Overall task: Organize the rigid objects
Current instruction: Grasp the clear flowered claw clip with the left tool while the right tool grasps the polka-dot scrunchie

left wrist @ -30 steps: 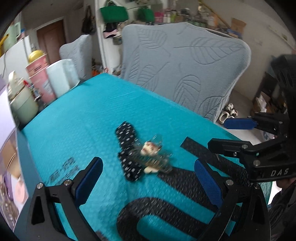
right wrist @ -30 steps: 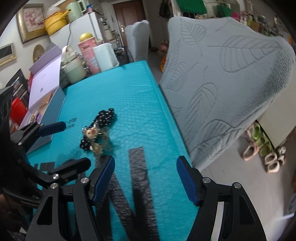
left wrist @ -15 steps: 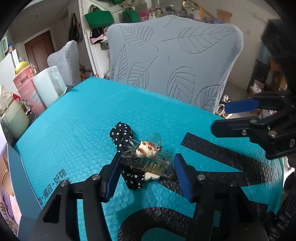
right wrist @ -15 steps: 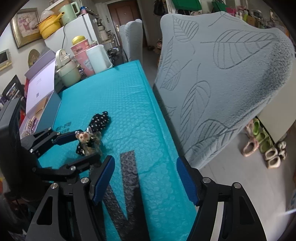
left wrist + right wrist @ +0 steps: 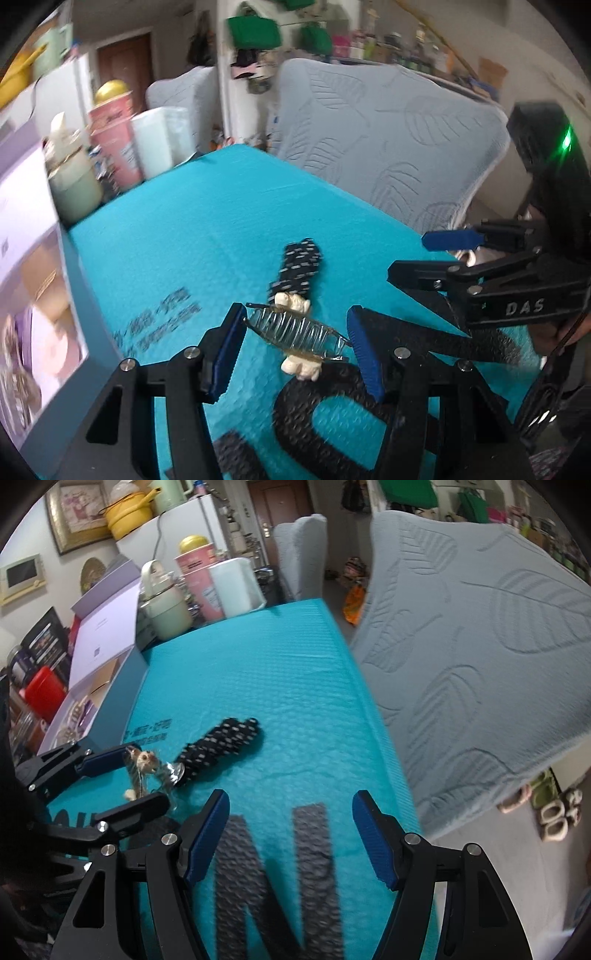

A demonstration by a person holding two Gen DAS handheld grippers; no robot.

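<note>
My left gripper (image 5: 295,332) clamped on the clear hair claw clip (image 5: 295,331), cream bear charms, above the teal mat (image 5: 207,229), polka-dot scrunchie (image 5: 297,269) behind, my right gripper (image 5: 290,834) spread apart, holding nothing.

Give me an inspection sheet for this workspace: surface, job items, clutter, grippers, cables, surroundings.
Surface: teal bubble-textured mat with large black lettering.
Job's things: clear hair claw clip with cream figurines, held between the pads of the left gripper; whether it is off the mat cannot be told. Black dotted fabric piece lies on the mat just beyond the clip.
Clutter: open lilac box at the mat's left edge, small items inside.
Grippers: left closed on the clip; right gripper open, holding nothing, over the lettering.
Cables: nothing seen on the mat.
Surroundings: grey leaf-pattern chair, pale green pot, pink canister, slippers on the floor.
</note>
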